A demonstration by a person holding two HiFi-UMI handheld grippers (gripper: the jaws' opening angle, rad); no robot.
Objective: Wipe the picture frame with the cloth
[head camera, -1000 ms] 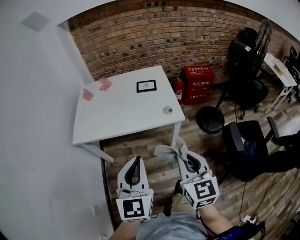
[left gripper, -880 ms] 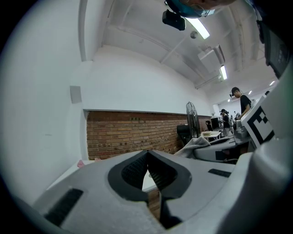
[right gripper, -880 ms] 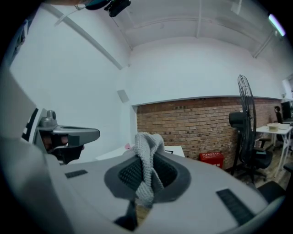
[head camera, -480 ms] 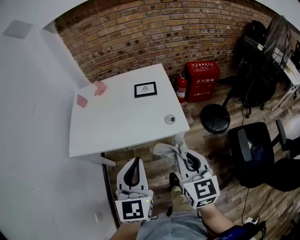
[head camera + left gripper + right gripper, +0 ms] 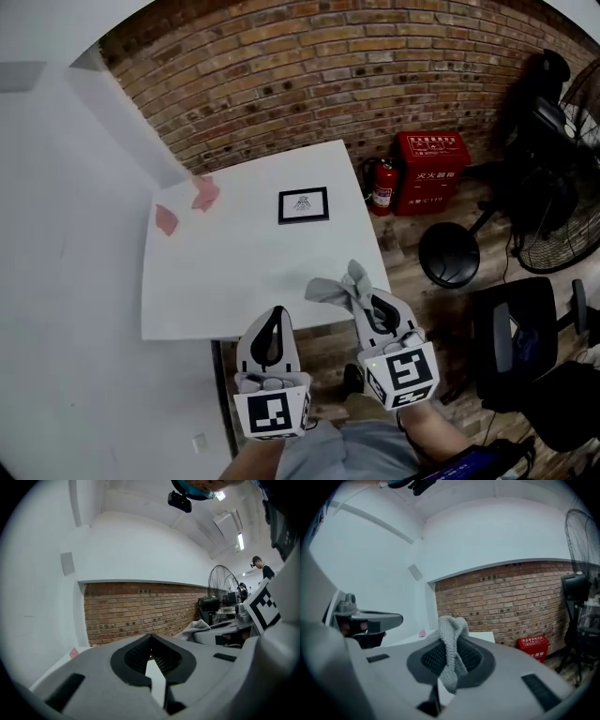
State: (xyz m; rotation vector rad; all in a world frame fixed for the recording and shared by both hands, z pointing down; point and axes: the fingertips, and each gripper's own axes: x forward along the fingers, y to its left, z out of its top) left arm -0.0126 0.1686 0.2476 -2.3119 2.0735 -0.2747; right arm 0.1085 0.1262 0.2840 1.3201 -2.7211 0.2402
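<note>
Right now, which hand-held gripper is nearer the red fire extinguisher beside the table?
Right. The right hand-held gripper, shut on the grey cloth, is over the table's near edge, on the fire extinguisher's side. The left hand-held gripper is farther over, toward the white wall.

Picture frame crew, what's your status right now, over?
Jaws: right gripper shut on grey cloth, left gripper shut, empty. The picture frame lies flat on white table, untouched. Nothing seen blocking; pink scraps off at far corner.
</note>
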